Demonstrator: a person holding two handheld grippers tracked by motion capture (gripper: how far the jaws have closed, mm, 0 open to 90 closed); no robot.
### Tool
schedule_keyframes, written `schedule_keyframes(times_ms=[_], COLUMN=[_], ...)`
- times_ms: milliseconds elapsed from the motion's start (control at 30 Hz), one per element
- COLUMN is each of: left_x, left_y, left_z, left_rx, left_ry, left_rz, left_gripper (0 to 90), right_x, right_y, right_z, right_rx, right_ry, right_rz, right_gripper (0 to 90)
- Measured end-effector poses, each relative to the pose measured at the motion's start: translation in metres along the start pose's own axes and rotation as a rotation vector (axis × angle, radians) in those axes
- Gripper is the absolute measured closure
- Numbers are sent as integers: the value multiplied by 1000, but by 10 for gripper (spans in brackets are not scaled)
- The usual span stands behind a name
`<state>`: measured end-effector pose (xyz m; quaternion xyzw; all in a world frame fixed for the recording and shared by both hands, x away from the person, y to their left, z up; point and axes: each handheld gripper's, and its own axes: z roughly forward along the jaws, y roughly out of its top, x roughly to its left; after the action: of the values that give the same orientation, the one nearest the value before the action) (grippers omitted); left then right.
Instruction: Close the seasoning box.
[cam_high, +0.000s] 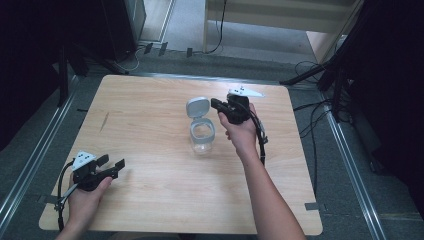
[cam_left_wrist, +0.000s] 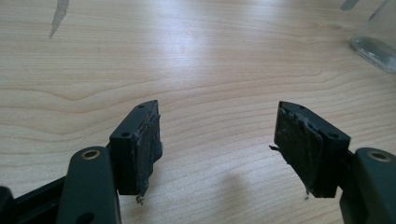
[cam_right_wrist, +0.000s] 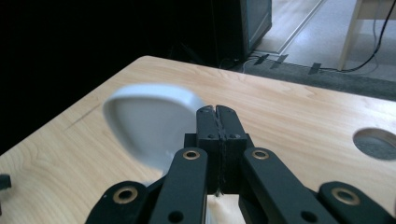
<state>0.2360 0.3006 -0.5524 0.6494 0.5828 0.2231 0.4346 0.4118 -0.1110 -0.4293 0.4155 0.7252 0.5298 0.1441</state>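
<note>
A clear jar (cam_high: 201, 135) stands upright at the middle of the wooden table (cam_high: 150, 95), its grey flip lid (cam_high: 197, 106) tipped open toward the far side. My right gripper (cam_high: 214, 103) is shut with nothing between the jaws, its tips just right of the lid. In the right gripper view the closed jaws (cam_right_wrist: 217, 112) sit in front of the pale lid (cam_right_wrist: 147, 123); I cannot tell if they touch it. My left gripper (cam_high: 111, 162) rests open and empty low at the near left corner. The left gripper view has its jaws (cam_left_wrist: 217, 144) wide over bare wood, with the jar's base (cam_left_wrist: 376, 39) far off.
A dark streak (cam_high: 104, 121) marks the wood at the left. A round hole (cam_right_wrist: 376, 142) shows in the tabletop in the right gripper view. Black stands and cables (cam_high: 312, 107) surround the table on the grey floor.
</note>
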Motion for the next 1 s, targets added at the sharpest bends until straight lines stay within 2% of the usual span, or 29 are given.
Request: schedule_keyframes(times_ms=[67, 100, 167, 300, 433, 600, 667, 833, 933, 1000], left_x=[1, 1, 1, 1, 2, 2, 2, 3, 2, 2], left_y=[0, 0, 0, 1, 0, 0, 0, 0, 0, 0], left_z=[0, 0, 0, 1, 1, 0, 0, -1, 0, 0], left_rx=[-1, 2, 6, 6, 4, 2, 2, 5, 5, 5], left_ry=[-4, -7, -3, 0, -13, -16, -23, -28, -21, -18], left_rz=[-6, -6, -4, -10, -17, -16, -14, -12, -10, -9], left_gripper=[319, 322, 326, 332, 340, 344, 346, 349, 351, 351], right_x=[1, 1, 0, -7, -8, 0, 3, 11, 17, 21], right_y=[-6, -9, -11, 2, 18, 33, 34, 31, 22, 14], right_z=[-6, -9, -13, -12, 4, 32, 35, 29, 18, 9], right_rx=[6, 11, 18, -9, -15, -6, 2, 18, 42, 43], right_ry=[15, 17, 5, -20, -21, 19, 33, 61, 40, 40], right_rz=[0, -15, -22, 12, 33, 35, 35, 10, -37, -47], right_gripper=[900, 900, 900, 900, 900, 900, 900, 900, 900, 900])
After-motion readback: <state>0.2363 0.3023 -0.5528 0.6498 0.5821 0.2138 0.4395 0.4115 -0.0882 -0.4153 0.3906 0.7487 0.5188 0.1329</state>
